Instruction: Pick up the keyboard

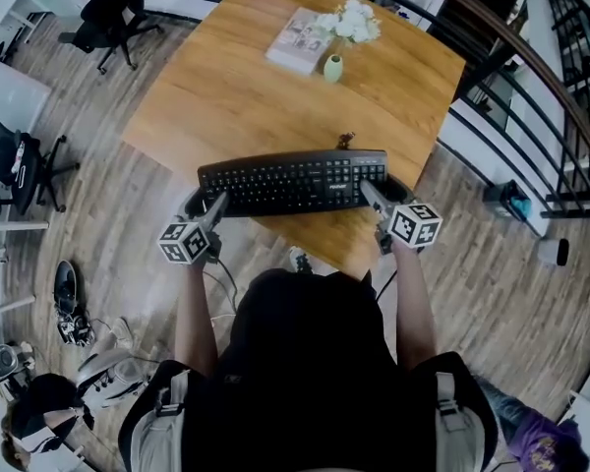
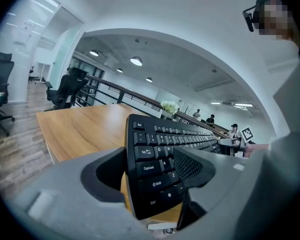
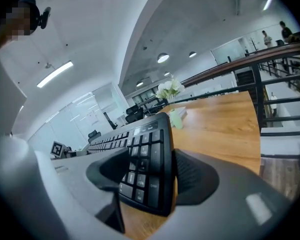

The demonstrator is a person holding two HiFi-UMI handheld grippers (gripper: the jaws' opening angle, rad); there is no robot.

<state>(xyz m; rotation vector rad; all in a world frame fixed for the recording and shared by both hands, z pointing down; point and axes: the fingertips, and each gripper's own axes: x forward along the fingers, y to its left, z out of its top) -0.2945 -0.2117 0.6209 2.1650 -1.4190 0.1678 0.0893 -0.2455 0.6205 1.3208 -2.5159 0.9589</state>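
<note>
Holding the one black keyboard (image 1: 293, 182) in the middle of the frame, we seem to have it lifted over the near edge of the tabletop (image 1: 226, 87). Its long side runs left to right. Our left hand-held gripper (image 1: 212, 205) pinches its left end and our right hand-held gripper (image 1: 372, 195) pinches its right end. Both are equally near. Higher up sit one book (image 1: 297, 39) and one vase (image 1: 332, 67).
</note>
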